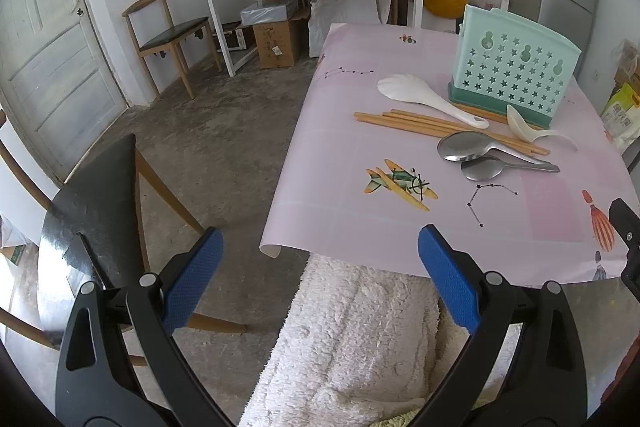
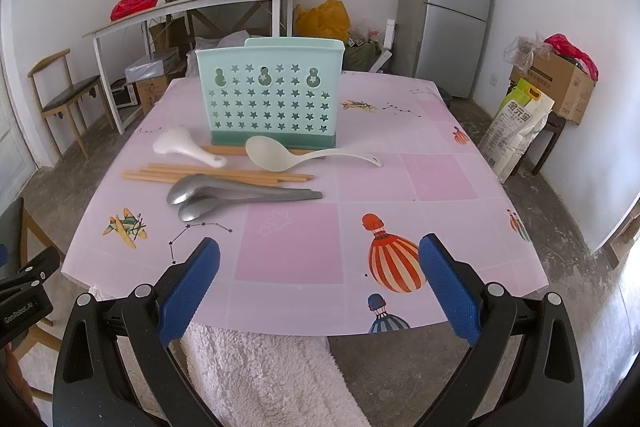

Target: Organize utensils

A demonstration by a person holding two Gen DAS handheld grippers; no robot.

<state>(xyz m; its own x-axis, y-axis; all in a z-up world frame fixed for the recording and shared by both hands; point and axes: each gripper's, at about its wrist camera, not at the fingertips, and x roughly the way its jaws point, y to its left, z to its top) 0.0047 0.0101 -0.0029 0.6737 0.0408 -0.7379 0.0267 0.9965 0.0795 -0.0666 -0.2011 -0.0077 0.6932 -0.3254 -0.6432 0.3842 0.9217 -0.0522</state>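
Hovering short of the table (image 2: 480,187), both grippers' blue fingers (image 1: 192,279) (image 2: 448,287) spread wide, seemingly touching nothing.

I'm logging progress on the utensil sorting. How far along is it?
Nothing looks done. The holder shows no utensils sticking out. Both grippers, left and right, are open and hold nothing. Left to sort, all on the table: chopsticks, two metal spoons, the white rice paddle and ladle.

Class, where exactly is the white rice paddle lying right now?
In the right wrist view the rice paddle lies left of centre on the table, before the green utensil holder's left corner, beside the chopsticks.
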